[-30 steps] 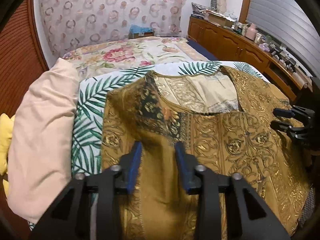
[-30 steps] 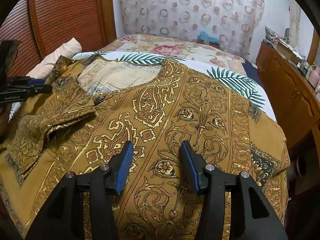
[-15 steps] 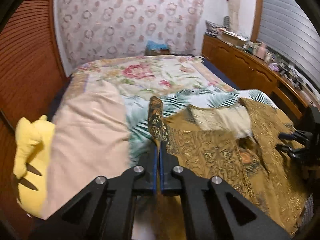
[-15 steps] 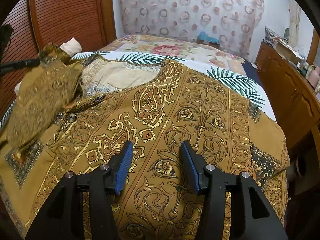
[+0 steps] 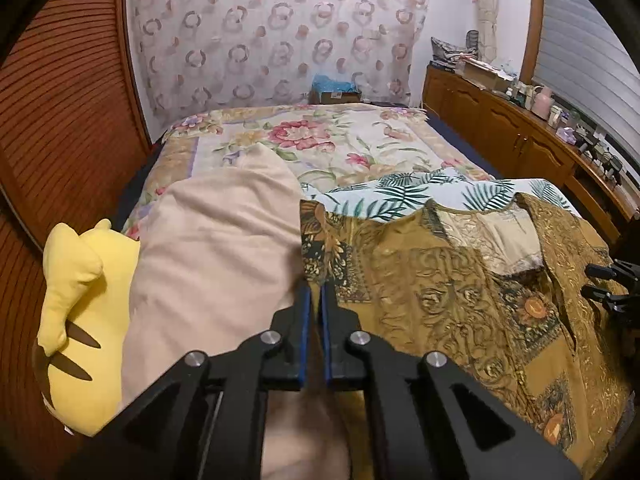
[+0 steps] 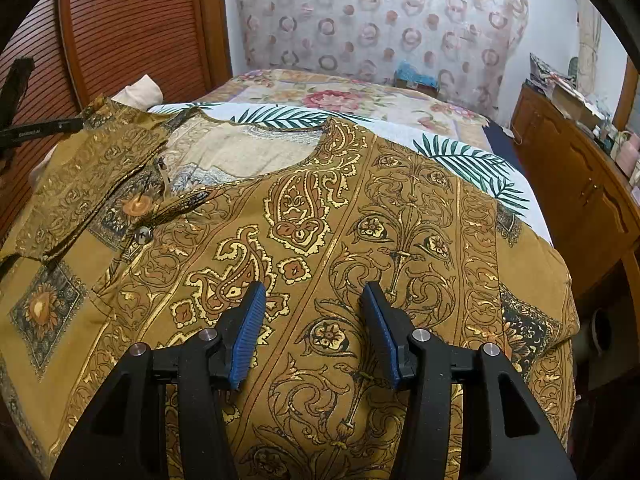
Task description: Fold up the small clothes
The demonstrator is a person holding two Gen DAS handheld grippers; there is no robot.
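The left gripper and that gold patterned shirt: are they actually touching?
Touching. In the left wrist view the left gripper has its blue pads shut on an edge of the gold patterned shirt, the cloth rising from between them.

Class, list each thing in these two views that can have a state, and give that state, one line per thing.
Left tongs: shut on the garment's sleeve edge.
Right tongs: open, above the garment.
Mustard patterned garment: spread on the bed, left sleeve pulled out.
Garment button: unfastened.

Mustard gold-paisley shirt (image 6: 320, 220), palm-leaf white sheet (image 6: 472, 160), yellow plush (image 5: 80, 300)
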